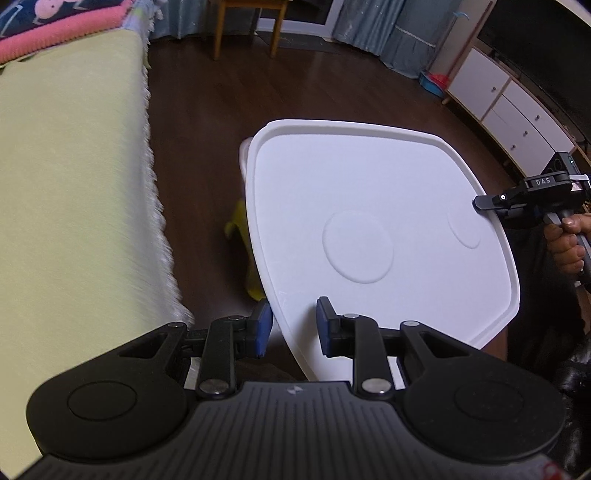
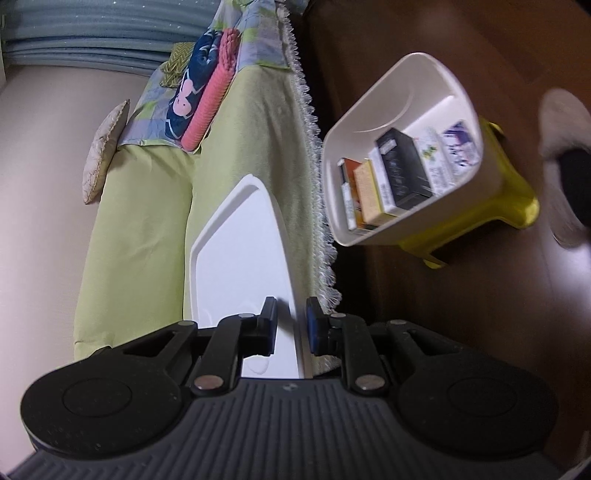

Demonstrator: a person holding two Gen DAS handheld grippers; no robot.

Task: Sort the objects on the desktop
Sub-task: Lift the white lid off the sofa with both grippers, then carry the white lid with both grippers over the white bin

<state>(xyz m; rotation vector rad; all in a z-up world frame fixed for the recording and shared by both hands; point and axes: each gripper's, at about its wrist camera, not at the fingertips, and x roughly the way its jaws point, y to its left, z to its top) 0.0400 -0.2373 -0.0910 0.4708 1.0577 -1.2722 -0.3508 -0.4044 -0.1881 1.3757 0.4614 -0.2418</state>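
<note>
Both grippers hold a bare white tray [image 1: 369,177] in the air above the dark floor. My left gripper [image 1: 294,325] is shut on its near left rim, one blue pad under the edge and one on top. My right gripper [image 1: 484,203], held by a hand [image 1: 565,243], clamps the right rim. In the right wrist view the tray [image 2: 240,240] runs edge-on between the right gripper's [image 2: 291,325] pads. A white bin [image 2: 373,110] on a yellow stool [image 2: 480,218] holds several small boxes, among them a black one [image 2: 402,166].
A sofa with a green fringed cover [image 1: 74,184] lies along the left, close to the tray. The stool [image 1: 243,236] shows under the tray's left edge. A white cabinet [image 1: 509,107] stands at the far right and a wooden chair [image 1: 247,22] behind. A blurred white and dark shape [image 2: 565,129] lies on the floor.
</note>
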